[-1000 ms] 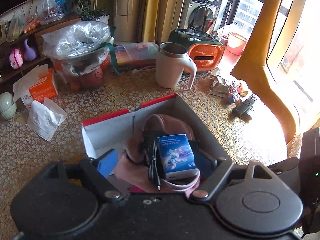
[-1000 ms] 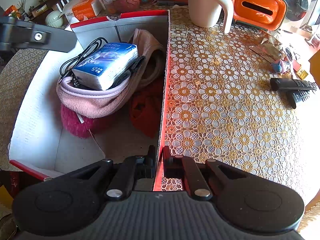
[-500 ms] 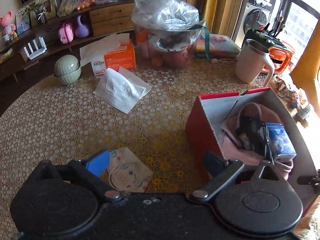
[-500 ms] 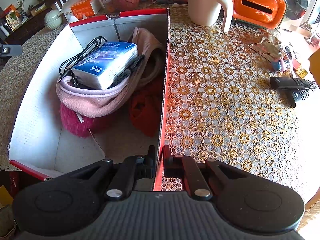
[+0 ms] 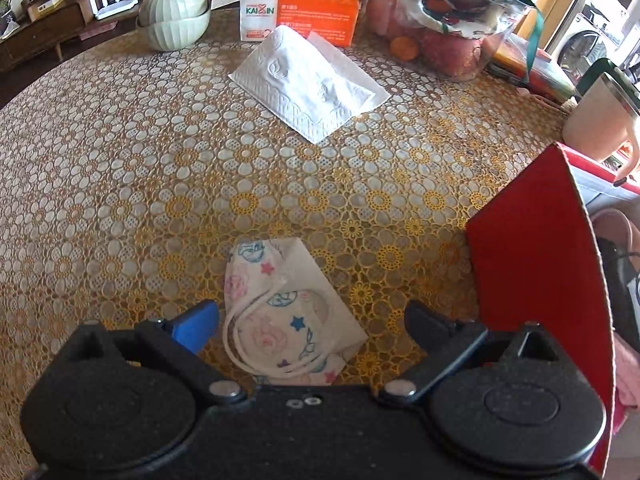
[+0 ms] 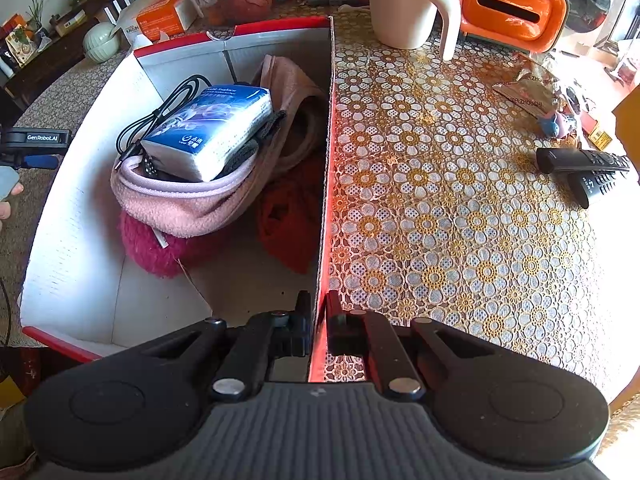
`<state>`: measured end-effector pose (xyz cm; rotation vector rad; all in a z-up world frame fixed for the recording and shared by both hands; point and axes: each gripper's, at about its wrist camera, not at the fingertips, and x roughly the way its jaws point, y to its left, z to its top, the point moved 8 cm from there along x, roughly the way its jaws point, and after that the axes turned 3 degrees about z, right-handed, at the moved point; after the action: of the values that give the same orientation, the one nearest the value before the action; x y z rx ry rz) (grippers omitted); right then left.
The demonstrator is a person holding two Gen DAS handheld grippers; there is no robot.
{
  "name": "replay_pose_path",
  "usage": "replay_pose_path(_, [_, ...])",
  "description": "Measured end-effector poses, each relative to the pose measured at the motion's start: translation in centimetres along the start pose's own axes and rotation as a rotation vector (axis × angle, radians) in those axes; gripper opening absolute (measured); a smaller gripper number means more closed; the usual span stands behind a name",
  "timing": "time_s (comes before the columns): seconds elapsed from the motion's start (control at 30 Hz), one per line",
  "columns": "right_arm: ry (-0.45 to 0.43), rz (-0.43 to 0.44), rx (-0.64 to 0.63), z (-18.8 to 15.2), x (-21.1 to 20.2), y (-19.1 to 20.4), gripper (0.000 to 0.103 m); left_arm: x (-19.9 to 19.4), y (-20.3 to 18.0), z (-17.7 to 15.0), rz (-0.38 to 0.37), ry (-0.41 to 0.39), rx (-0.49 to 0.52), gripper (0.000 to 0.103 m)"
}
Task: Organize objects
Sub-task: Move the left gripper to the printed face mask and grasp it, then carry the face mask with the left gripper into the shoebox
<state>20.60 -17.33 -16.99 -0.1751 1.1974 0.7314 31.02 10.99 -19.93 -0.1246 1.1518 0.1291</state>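
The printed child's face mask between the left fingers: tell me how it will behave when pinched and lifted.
The white cartoon-printed fabric face mask lies flat and folded on the lace tablecloth, so it is probably very light and floppy and would droop from one pinch. Its loose ear loops may dangle or snag. The open left hand-held gripper straddles it; thin cloth may be hard to catch.

Patterned face mask [image 5: 286, 316] lies flat on tablecloth; red box [image 6: 326, 160] holds clutter.

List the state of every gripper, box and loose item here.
left gripper: open, over the face mask.
right gripper: shut on the box wall.
face mask: flat on the tablecloth.
box: open, partly filled.
tissue pack: inside the box, on top.
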Motion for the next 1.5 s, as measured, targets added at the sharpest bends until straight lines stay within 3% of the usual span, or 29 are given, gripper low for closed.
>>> replay_pose_path(0.3, [0.001, 0.001, -0.001, 0.1, 0.0, 0.0, 0.006, 1.6, 0.2, 0.2, 0.039, -0.001, -0.045, 0.088])
replay_pose_path(0.37, [0.0, 0.0, -0.002, 0.1, 0.1, 0.0, 0.006, 1.5, 0.2, 0.4, 0.061, -0.013, -0.035, 0.075])
replay_pose_path(0.5, [-0.001, 0.002, -0.001, 0.1, 0.1, 0.0, 0.006, 1.4, 0.3, 0.4, 0.098, -0.018, -0.013, 0.062])
replay_pose_path(0.6, [-0.002, 0.003, 0.0, 0.1, 0.2, 0.0, 0.006, 1.2, 0.2, 0.4, 0.096, -0.024, -0.009, 0.052])
replay_pose_path(0.73, [-0.006, 0.004, 0.004, 0.1, 0.2, -0.1, 0.006, 0.9, -0.3, 0.4, 0.072, -0.018, -0.008, 0.023])
replay_pose_path(0.87, [-0.009, 0.005, 0.008, 0.1, 0.2, -0.2, 0.006, 0.3, -0.8, 0.2, 0.056, -0.02, -0.007, 0.01])
replay_pose_path(1.23, [-0.013, 0.004, 0.016, 0.1, 0.3, -0.2, 0.006, -5.4, -3.9, -0.8, -0.034, -0.059, 0.069, 0.008])
replay_pose_path(1.5, [-0.015, 0.01, 0.025, 0.3, 0.5, -0.3, 0.007, -12.1, -7.8, -1.4, -0.099, -0.129, 0.217, 0.008])
